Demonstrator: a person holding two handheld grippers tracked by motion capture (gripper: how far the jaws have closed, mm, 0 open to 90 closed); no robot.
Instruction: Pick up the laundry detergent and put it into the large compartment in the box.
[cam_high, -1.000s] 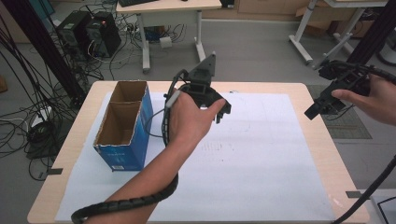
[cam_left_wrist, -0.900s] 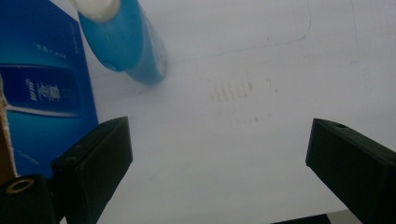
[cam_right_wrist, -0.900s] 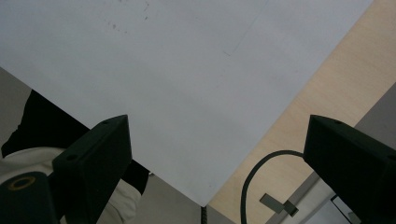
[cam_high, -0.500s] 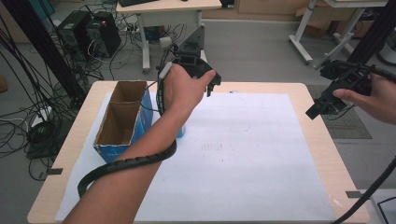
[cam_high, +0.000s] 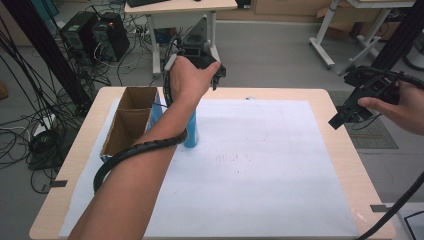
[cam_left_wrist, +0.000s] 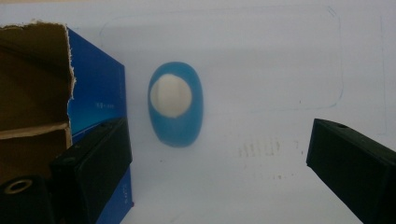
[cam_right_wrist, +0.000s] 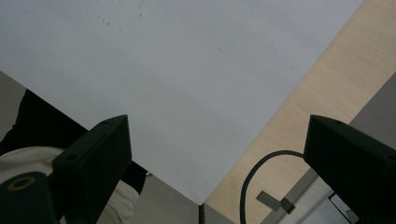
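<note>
White paper over wooden table (cam_high: 345, 165). Blue bottle (cam_left_wrist: 175, 110) upright just beside cardboard box (cam_high: 127, 127), at box's 3 o'clock. Left gripper (cam_left_wrist: 219, 158) overhead, fingers spread wide, empty. Descend straight, straddle bottle, avoid box wall. Right gripper (cam_high: 350, 112) idle at 3 o'clock, fingers wide apart, empty.

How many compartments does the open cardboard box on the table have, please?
2. The cardboard box has a far compartment and a near compartment, split by a divider; it stands left of the blue bottle. Both look empty, though the forearm hides a corner.
</note>
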